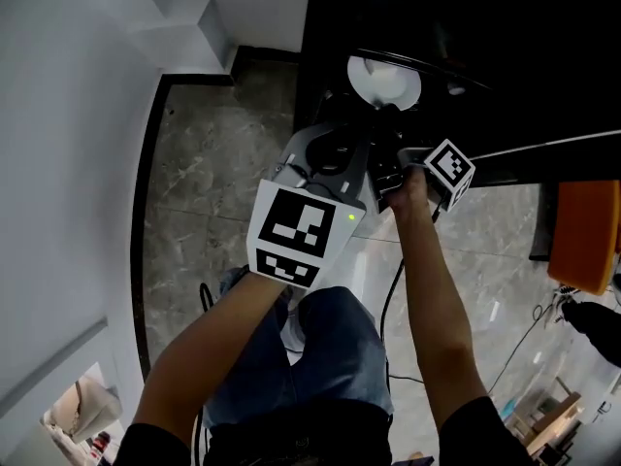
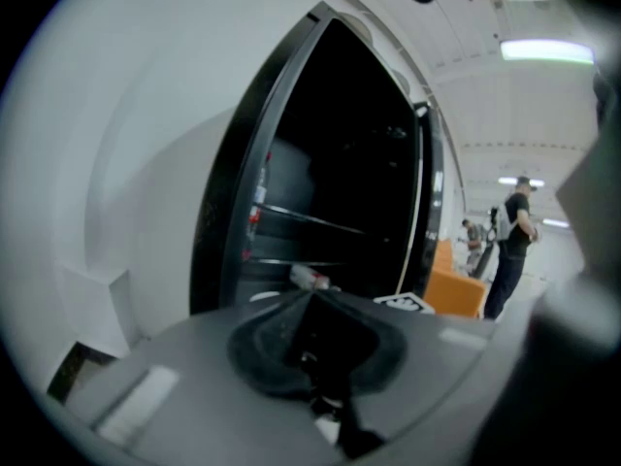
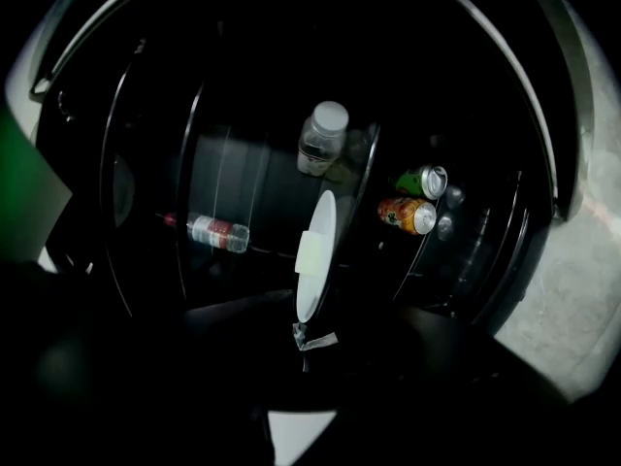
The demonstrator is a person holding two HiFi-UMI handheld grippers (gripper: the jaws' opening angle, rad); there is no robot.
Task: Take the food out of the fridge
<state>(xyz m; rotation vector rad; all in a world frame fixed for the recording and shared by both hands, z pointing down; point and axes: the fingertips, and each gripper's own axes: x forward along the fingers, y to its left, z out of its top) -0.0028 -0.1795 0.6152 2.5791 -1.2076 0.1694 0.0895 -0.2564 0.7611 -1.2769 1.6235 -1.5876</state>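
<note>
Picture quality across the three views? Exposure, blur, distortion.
Head view: grey stone floor evenly lit, open black fridge nearly featureless. Left gripper view: strong fisheye, near foreground blurred, ceiling light strip glaring. Right gripper view: underexposed; only the round white plate, orange can and clear plastic bottle stand out.

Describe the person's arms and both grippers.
The left gripper has a pale grey body, a green light and a large white cube printed with black square markers. The right gripper is dark, with a smaller marker cube; a black cable hangs beside that arm. Arms are bare below short black sleeves.
</note>
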